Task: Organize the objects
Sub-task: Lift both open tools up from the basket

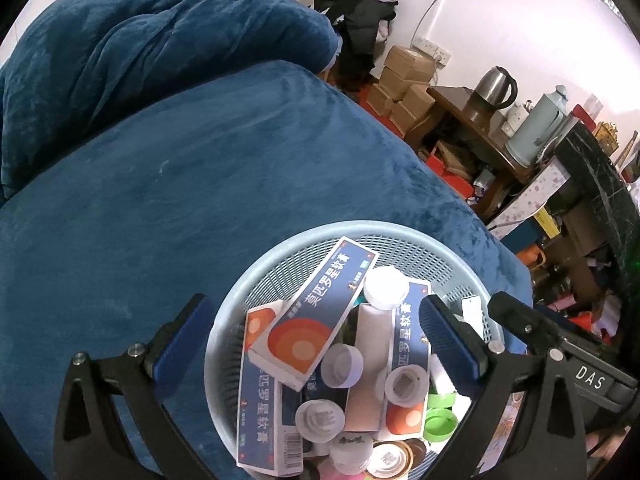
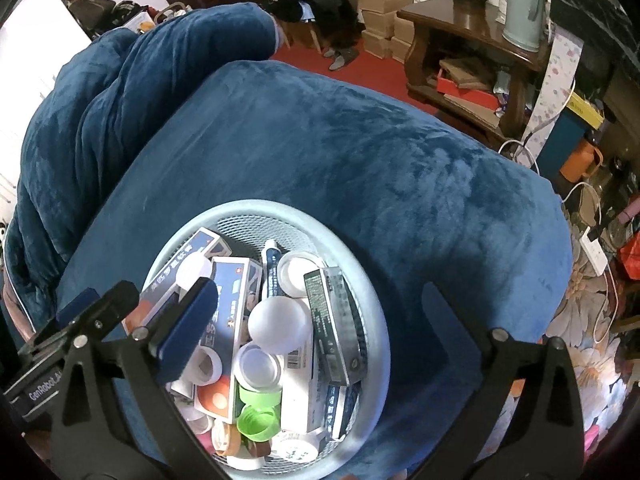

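Note:
A pale blue mesh basket sits on a blue plush cover, packed with several blue-and-orange medicine boxes, white jars and caps, green lids and a dark green box. My left gripper is open, its blue pads standing wide above the basket's contents and touching nothing. My right gripper is open too, spread over the same basket with nothing held. Each gripper's near finger shows at the edge of the other's view.
The blue plush cover spreads far beyond the basket, with a bunched blanket at the back left. To the right stand a wooden side table with a kettle and a thermos, cardboard boxes, cables and clutter.

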Motion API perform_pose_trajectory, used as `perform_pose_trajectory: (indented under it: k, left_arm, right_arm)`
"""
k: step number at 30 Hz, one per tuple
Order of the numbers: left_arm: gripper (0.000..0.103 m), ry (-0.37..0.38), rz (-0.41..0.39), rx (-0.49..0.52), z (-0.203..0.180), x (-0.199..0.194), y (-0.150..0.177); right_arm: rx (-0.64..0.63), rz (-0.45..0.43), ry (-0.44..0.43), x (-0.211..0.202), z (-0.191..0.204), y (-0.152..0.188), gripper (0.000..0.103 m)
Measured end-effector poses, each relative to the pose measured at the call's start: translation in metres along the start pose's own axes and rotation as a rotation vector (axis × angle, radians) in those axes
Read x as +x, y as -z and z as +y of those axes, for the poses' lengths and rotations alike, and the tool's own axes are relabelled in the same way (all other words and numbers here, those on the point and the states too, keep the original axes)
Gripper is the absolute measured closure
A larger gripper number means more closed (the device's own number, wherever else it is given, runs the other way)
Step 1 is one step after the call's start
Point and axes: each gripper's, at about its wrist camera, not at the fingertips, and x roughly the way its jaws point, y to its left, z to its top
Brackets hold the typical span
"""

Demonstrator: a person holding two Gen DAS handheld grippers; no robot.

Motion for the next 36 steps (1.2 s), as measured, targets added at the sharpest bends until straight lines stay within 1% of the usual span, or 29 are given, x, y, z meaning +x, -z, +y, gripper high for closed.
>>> perform_pose_trajectory:
  k: [22, 36]
  left_arm:
    - [0.001, -0.024, 0.006, 0.006, 0.009, -0.009, 0.008]
    - [0.001, -0.044, 0.009, 0.02, 0.006, -0.018, 0.014]
  right_arm:
    - [-0.012, 0.017, 0.011, 0.0, 0.006, 0.008, 0.0]
    - [-0.005, 0.012, 0.001, -0.004, 0.004, 0.014, 0.0]
